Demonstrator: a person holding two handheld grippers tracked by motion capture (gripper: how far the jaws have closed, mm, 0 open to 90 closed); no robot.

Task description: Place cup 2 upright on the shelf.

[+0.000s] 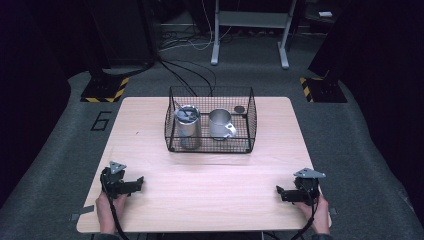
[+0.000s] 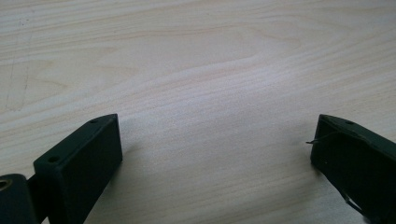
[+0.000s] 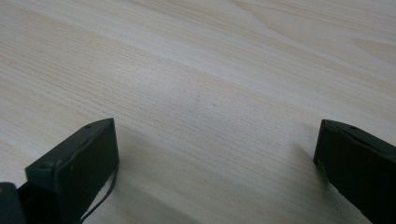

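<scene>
Left black two-jaw gripper (image 1: pixel 136 184) and right black two-jaw gripper (image 1: pixel 281 193) rest low at the near corners of the light wooden table (image 1: pixel 210 175), each in a hand, jaws spread wide with nothing between them but bare wood grain in both gripper views. Well apart from both, a black wire mesh basket (image 1: pixel 210 146) sits at the table's far middle. Inside it, a tall shiny metal canister (image 1: pixel 188 129) stands upright at left, a steel mug with handle (image 1: pixel 220 125) beside it at right, and a small dark round object (image 1: pixel 240 109) lies in the back right corner.
</scene>
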